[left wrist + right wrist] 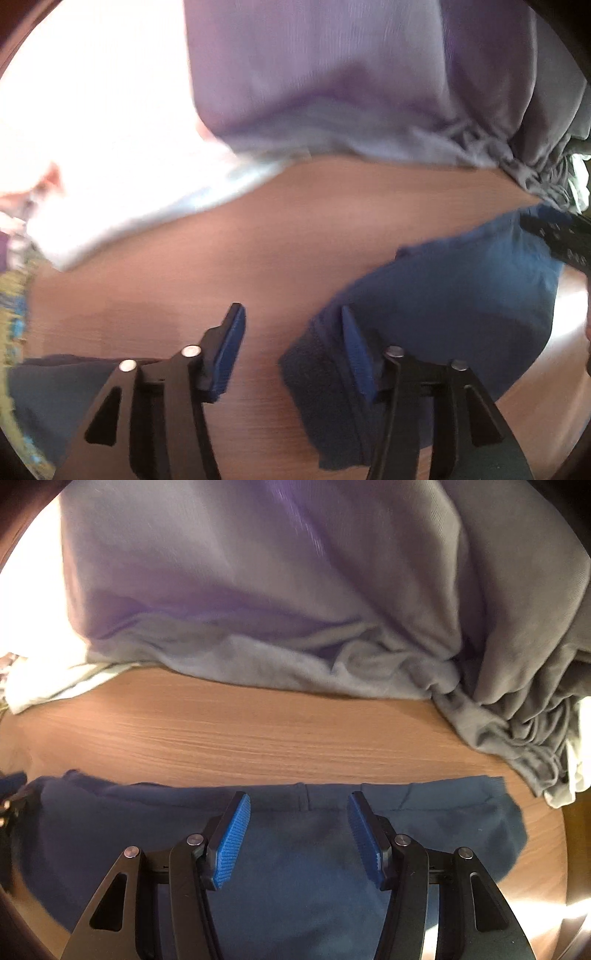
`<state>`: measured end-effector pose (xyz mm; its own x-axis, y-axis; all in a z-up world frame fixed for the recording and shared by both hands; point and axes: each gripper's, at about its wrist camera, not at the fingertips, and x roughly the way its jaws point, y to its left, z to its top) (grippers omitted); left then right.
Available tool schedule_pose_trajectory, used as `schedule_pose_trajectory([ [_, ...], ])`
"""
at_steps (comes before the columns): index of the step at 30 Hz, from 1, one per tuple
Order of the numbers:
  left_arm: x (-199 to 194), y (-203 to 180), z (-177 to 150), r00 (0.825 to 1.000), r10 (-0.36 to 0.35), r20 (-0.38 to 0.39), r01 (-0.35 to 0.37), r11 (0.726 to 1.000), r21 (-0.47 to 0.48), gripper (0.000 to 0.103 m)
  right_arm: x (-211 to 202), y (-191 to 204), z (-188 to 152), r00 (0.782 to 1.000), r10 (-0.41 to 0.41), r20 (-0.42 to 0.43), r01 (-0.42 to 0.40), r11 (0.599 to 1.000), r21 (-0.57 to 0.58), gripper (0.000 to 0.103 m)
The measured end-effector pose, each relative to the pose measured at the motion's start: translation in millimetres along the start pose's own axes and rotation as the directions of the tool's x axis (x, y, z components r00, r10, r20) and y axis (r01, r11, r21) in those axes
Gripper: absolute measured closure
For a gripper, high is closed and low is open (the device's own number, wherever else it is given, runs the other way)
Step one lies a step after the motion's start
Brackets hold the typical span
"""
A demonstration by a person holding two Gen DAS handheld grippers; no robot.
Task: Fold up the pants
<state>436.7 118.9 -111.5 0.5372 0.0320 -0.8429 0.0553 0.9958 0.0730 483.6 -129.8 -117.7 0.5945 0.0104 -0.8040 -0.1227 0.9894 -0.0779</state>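
Now both grippers, left gripper (291,321) and right gripper (299,808), gape empty above blue pants (295,867).

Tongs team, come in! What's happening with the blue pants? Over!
Both tongs open, left, right. Blue pants flat on table, not held. Grey clothes pile behind, clear.

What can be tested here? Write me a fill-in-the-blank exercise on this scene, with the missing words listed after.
1. The blue pants lie on a ____ table.
2. Behind the bare strip of table lies a heap of ____ cloth.
3. Both pads of the right claw are coloured ____.
4. The left claw stands ____, with nothing between its pads.

Missing words: wooden; grey; blue; open
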Motion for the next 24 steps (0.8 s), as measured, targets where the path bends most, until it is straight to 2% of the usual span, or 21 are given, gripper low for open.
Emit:
schedule_pose_trajectory([
  [1,-15,0,-1,0.998,0.03,0.049,-0.03,1.0,0.003,0.038,-8,0,-1,1.0,0.005,0.012,-0.005,1.0,-0.006,0.047],
  [4,-45,-3,-10,0.992,0.04,0.117,-0.042,0.999,0.018,0.035,-38,-1,-11,0.998,0.023,0.066,-0.022,1.0,-0.02,0.043],
  [6,-56,-7,-19,0.992,0.014,0.122,-0.018,0.999,0.031,0.035,-56,-5,-20,0.994,0.045,0.097,-0.043,0.999,-0.019,0.038],
  [10,-69,-20,-43,0.992,0.0,0.125,-0.006,0.999,0.047,0.036,-87,-12,-43,0.985,0.098,0.14,-0.095,0.995,-0.029,0.038],
  [13,-73,-29,-58,0.992,-0.028,0.122,0.022,0.999,0.046,0.036,-101,-12,-60,0.982,0.109,0.155,-0.1,0.993,-0.063,0.038],
  [19,-72,-54,-82,0.988,-0.046,0.15,0.031,0.995,0.098,0.037,-106,-16,-98,0.981,0.142,0.134,-0.12,0.98,-0.161,0.038],
  [24,-47,-62,-85,0.995,-0.009,0.095,-0.004,0.991,0.133,0.044,-91,-18,-120,0.974,0.216,0.074,-0.196,0.957,-0.214,0.038],
])
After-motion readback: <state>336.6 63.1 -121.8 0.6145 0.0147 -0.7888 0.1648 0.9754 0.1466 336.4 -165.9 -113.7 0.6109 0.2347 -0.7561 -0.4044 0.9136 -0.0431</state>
